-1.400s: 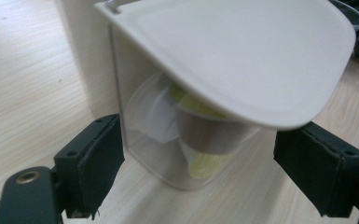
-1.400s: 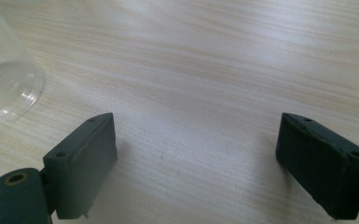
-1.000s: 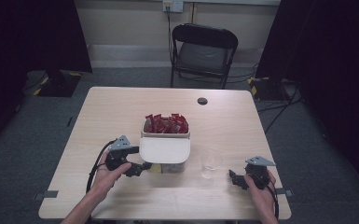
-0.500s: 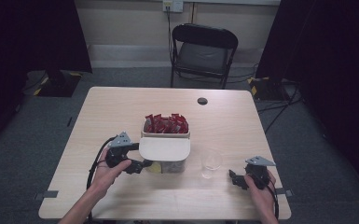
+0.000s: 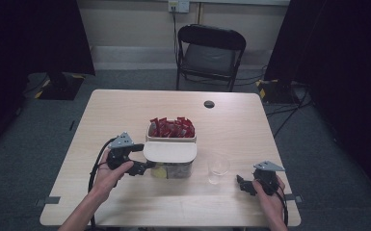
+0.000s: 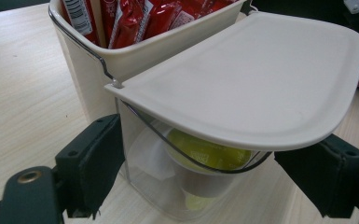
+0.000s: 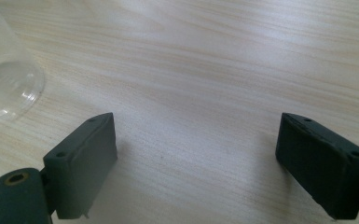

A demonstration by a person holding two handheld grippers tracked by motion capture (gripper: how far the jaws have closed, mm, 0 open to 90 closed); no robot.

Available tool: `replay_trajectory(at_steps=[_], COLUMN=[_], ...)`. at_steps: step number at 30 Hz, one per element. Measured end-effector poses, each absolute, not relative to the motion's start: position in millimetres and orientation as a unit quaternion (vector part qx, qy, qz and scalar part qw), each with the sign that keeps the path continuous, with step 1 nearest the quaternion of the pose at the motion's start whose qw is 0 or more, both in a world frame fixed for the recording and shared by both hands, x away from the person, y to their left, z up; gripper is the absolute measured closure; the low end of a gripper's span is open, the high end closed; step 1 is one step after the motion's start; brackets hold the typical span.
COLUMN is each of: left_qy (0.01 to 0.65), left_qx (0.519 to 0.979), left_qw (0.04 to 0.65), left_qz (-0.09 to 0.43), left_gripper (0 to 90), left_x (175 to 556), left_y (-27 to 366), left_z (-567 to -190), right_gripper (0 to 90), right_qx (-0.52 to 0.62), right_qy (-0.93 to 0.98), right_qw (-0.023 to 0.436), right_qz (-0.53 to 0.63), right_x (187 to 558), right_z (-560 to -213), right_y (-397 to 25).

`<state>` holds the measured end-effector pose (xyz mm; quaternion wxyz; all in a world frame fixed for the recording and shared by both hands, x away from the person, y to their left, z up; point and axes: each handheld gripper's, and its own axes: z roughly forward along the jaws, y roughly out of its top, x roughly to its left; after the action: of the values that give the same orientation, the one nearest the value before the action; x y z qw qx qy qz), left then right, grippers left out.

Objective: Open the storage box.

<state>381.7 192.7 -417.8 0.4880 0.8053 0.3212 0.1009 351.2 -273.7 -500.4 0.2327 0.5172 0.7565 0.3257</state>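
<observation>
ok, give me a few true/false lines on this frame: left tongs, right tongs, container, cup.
1. The left tongs straddle the clear lidded container, jaws apart. True.
2. The right tongs grip the plastic cup. False: they are open over bare table, cup off to the side.
3. The cream bin holds red packets. True.
4. The container's lid lies off on the table. False: it sits on the container.
5. The cup stands left of the container. False: right.
</observation>
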Motion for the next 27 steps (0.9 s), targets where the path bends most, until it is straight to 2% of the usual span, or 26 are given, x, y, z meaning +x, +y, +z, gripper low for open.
replay_trajectory(at_steps=[27], left_qy=[0.325], left_qx=[0.803], left_qw=[0.491], left_qz=[0.096], left_gripper=[15.4], left_x=[387.4], left_y=[195.4], left_z=[-412.5], right_gripper=[11.9], right_qx=[0.517], right_qy=[0.757], right_qw=[0.233], right_qz=[0.326], right_x=[351.3], right_z=[-500.4], right_y=[-273.7])
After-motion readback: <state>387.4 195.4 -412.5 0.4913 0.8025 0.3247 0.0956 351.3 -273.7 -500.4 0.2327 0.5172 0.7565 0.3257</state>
